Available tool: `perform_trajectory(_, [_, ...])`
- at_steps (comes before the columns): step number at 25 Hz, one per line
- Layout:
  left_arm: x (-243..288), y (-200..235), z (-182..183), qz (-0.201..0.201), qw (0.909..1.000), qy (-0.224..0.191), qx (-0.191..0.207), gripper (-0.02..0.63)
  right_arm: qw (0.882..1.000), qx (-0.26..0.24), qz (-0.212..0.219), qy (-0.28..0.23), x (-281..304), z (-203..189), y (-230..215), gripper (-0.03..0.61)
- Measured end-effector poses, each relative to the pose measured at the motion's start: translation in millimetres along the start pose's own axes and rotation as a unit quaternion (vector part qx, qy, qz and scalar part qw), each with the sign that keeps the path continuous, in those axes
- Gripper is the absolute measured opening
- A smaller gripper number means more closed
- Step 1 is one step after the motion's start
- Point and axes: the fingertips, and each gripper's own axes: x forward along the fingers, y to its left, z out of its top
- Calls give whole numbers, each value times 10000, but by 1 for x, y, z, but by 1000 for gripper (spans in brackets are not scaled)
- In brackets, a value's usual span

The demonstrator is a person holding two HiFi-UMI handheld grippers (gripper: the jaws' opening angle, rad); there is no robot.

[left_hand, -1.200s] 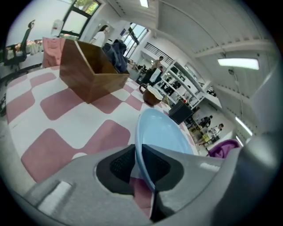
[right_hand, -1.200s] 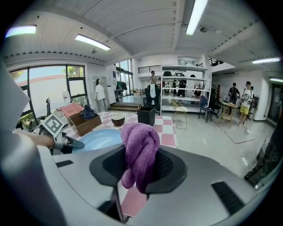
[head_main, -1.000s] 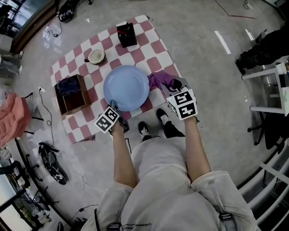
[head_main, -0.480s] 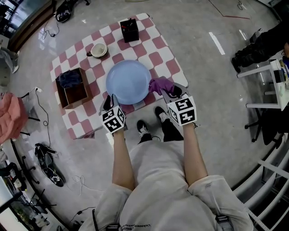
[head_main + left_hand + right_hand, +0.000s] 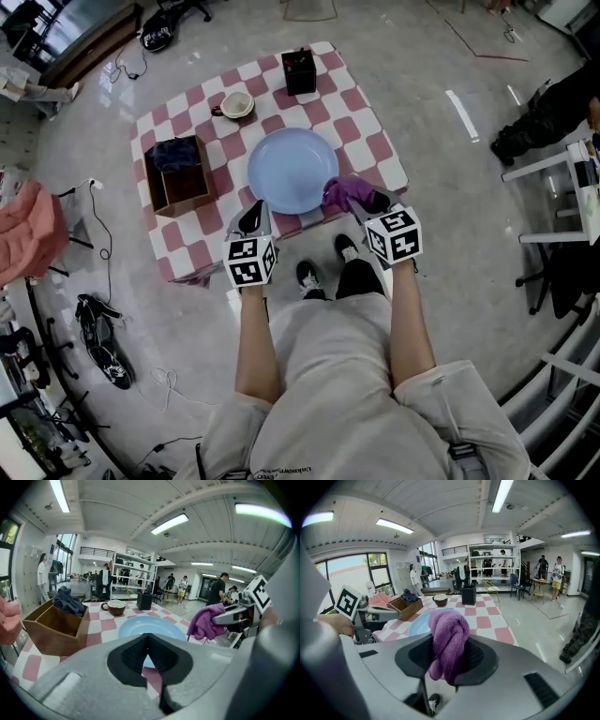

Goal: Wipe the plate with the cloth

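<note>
Left gripper backs off the plate!
Its fingers sit together, empty; right gripper clamps the cloth at the rim, wipe pending.

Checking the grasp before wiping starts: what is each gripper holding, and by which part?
The right gripper pinches the purple cloth at its bunched middle; the left gripper is shut, empty.

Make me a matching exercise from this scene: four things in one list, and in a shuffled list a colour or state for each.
1. plate
2. cloth
3. cup
4. wooden box

A. holds dark blue fabric
B. purple, clamped in the right gripper
C. light blue, empty
D. brown outside, white inside

Pairs: 1-C, 2-B, 3-D, 4-A
</note>
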Motion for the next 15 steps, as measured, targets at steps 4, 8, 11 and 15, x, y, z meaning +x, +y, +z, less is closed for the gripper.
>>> perform_trajectory(4, [-9,1,-4,-266,9996,84,-60,11,9999,120,-29,-115,1,0,2,126])
perform_trajectory(8, [-8,5,-4,-316,9994,128,-13,11,10000,-83,1,-44,8,5,9,124])
perform_trajectory(11, [-4,5,-3,-338,9992,208,45,11,9997,-235,32,-45,12,17,14,123])
perform_trajectory(15, [-2,4,-4,-378,9987,313,126,11,9981,-615,-12,82,12,25,17,123])
